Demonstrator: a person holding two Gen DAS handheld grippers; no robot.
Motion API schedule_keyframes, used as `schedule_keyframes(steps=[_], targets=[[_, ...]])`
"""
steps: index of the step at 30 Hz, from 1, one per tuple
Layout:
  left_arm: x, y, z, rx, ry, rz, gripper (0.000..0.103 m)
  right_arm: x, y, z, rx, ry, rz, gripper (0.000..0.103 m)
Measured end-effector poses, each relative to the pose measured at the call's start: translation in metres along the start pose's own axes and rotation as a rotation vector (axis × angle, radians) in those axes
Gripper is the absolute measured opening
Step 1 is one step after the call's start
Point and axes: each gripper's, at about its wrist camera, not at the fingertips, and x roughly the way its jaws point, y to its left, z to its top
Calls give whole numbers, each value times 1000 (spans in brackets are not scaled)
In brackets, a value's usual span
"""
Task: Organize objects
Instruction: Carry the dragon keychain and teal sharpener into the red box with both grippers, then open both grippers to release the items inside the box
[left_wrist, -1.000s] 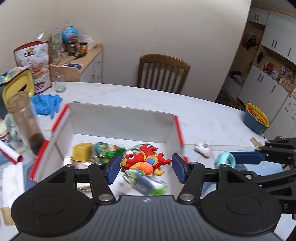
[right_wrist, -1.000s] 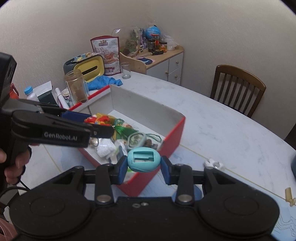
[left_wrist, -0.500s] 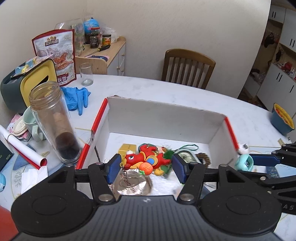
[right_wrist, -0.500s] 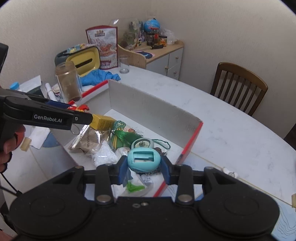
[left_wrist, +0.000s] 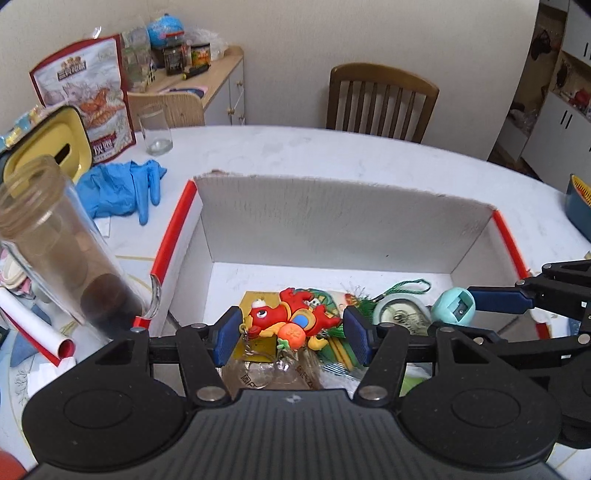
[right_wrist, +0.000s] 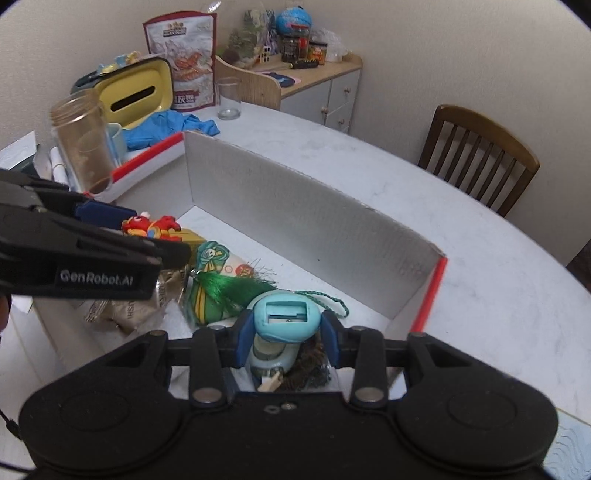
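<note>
My left gripper (left_wrist: 291, 334) is shut on a red dragon keychain (left_wrist: 291, 321) and holds it over the near left part of the red-edged cardboard box (left_wrist: 343, 221). My right gripper (right_wrist: 286, 332) is shut on a teal egg-shaped pencil sharpener (right_wrist: 286, 315) and holds it over the box's near right part. The sharpener also shows in the left wrist view (left_wrist: 453, 306), and the dragon in the right wrist view (right_wrist: 149, 227). Inside the box lie a green tassel charm (right_wrist: 229, 290), a yellow block (left_wrist: 258, 299), a round tape measure (left_wrist: 400, 314) and crinkled wrappers (right_wrist: 122, 310).
A tall glass jar (left_wrist: 55, 243) stands by the box's left edge. Blue gloves (left_wrist: 122, 188), a drinking glass (left_wrist: 155, 129), a yellow tissue box (left_wrist: 44, 144) and a snack bag (left_wrist: 88, 96) sit at the far left. A wooden chair (left_wrist: 380, 99) stands behind the table.
Both grippers have moved in over the box with their objects still held. The box now lies nearer and more centred under both.
</note>
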Motion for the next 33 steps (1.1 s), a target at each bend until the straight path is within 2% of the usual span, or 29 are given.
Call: schedule_keyframes(steps=[8,14,20,24,25,29,32,33], targets=[[22,2,3,19,46,19,60,26,4,2,-17,74,-12,36],[32,2,4,24,80,15,60,29,6,2,-22,84,-12,36],[41,1,7,36,157,1,60,29,6,3,-12,86,-7,38],[43,2,8,37,178,-2,61,24,3,3,-9,80,1,45],[43,1,8,37,181,2,66,22,3,2,-11,76,5,46],[38,0,7,37,175,3,70,14,4,1,-12,59,15,49],[33,0,6,27,167,3,73,6,2,0,3,44,29,54],[32,0,5,20,167,3,73,4,1,0,9,37,33,59]])
